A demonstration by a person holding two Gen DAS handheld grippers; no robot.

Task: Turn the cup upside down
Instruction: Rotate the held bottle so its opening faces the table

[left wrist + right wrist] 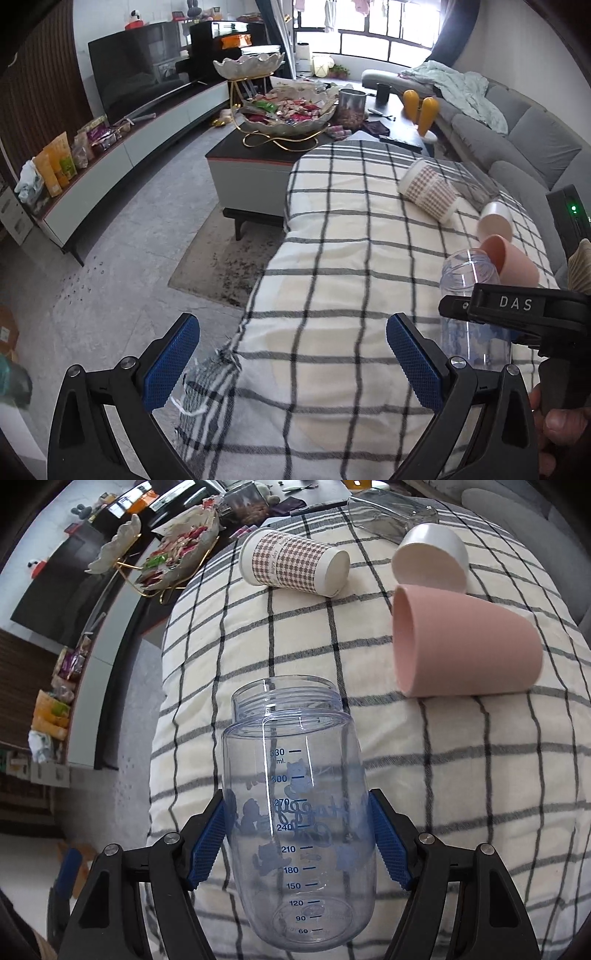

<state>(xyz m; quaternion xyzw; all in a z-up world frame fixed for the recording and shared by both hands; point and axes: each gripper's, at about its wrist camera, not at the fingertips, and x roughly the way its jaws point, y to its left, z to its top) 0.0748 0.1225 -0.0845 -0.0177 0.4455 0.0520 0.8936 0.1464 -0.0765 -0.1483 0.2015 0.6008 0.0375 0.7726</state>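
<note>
Under both grippers: checked cream blanket (461, 775). Right gripper (299, 843) pinches my clear plastic measuring cup with blue print (295, 812) mid-body, mouth pointing away. Left gripper (291, 365) spread, holding nothing. Risk: slick wall slipping between pads during rotation. Ahead, lying down: one pink cup (461, 642), one white cup (430, 555), one houndstooth paper cup (295, 561).

A home living room. The dark coffee table (266, 147) sits at its middle, carrying a tiered shell-shaped bowl of wrapped snacks (288, 114). Left of it a large television (140, 74) stands on a long low cabinet (140, 147) lined with snack packets (62, 162). Right of it runs a grey sectional sofa (524, 140). Beyond it laundry (328, 11) hangs at the windows, and just before it lies a checked blanket (351, 258).
</note>
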